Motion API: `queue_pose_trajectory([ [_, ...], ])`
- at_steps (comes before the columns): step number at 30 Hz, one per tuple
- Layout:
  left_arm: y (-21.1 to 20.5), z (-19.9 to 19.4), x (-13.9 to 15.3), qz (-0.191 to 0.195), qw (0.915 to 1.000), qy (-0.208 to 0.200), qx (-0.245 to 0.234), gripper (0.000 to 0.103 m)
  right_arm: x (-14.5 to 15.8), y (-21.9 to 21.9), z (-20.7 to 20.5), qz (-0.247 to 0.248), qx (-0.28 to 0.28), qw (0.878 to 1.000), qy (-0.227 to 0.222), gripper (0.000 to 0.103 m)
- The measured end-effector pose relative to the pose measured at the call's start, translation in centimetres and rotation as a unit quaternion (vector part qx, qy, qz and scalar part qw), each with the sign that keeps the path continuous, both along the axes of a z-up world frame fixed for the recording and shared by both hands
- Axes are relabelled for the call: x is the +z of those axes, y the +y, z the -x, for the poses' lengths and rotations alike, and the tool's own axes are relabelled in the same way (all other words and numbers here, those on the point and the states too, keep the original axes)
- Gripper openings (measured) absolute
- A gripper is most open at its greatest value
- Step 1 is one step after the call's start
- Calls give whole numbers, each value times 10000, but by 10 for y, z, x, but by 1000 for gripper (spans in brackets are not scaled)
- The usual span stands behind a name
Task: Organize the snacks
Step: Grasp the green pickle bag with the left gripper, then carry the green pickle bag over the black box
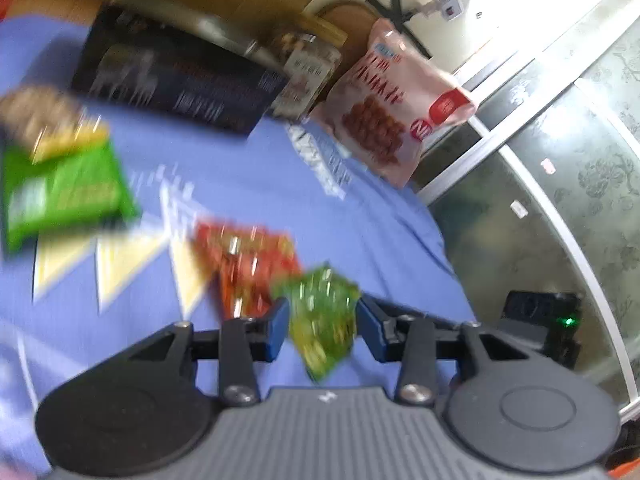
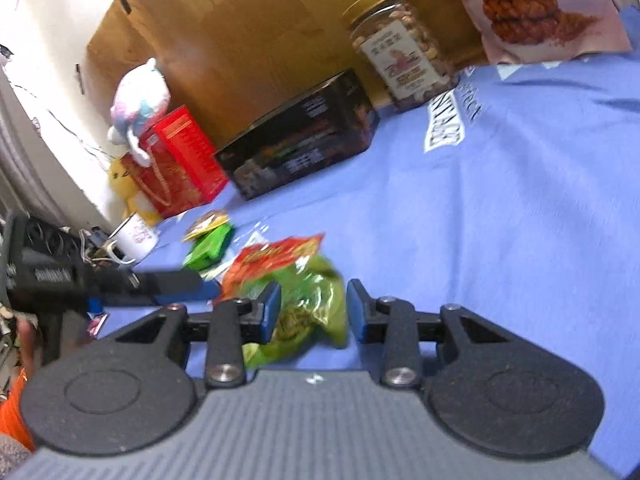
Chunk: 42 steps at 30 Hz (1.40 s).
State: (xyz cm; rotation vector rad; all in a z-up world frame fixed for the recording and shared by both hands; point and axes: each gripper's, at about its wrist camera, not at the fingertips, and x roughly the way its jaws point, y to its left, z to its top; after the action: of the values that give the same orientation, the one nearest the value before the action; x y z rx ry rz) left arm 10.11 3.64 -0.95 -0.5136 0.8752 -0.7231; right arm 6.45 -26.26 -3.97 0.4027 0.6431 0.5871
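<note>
In the left wrist view a small green snack packet hangs tilted and blurred between the blue pads of my left gripper, which stands open around it. A red snack packet lies just beyond on the blue cloth. In the right wrist view my right gripper is shut on a puffy green snack packet, pads against its sides. The red packet lies right behind it. My left gripper reaches in from the left, its tips beside that red packet.
Along the back stand a black box, a nut jar and a pink bag of fried twists. A red box, plush toys, a white mug and more green packets sit left. The cloth's edge drops off right.
</note>
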Motion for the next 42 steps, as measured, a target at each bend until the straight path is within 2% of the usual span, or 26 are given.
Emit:
queue_pose_trajectory([
  [1,2,5,-7,3,9999,124,46,42,-2,5,6,-10,20,10000,-17,35],
  [4,19,14,-20,334,9986,319,263,42,-3,14,17,26,104,9999,-17,23],
  [5,24,16,-21,397,9980,364,336,41,-1,18,18,104,134,9998,-60,23],
  [8,33,22,-24,431,9970,401,502,29,-1,30,21,79,303,9995,-23,21],
  [10,36,30,-26,375,9971,415,518,18,-3,40,22,-33,459,9989,72,20],
  [14,50,47,-24,356,9966,336,668,17,-1,63,34,147,676,9976,14,19],
  [18,63,67,-24,358,9959,369,748,17,-3,71,43,9,894,9958,174,18],
  [23,78,87,-16,391,9961,206,759,16,0,85,53,-42,1143,9932,206,18],
  [28,85,67,15,578,9955,-236,710,15,27,87,39,-222,1092,9936,-202,18],
  [34,73,26,55,383,9933,-896,624,15,55,84,9,-234,767,9938,-772,18],
  [42,68,-49,75,322,9915,-1074,661,16,72,84,-61,-190,472,9939,-978,18],
])
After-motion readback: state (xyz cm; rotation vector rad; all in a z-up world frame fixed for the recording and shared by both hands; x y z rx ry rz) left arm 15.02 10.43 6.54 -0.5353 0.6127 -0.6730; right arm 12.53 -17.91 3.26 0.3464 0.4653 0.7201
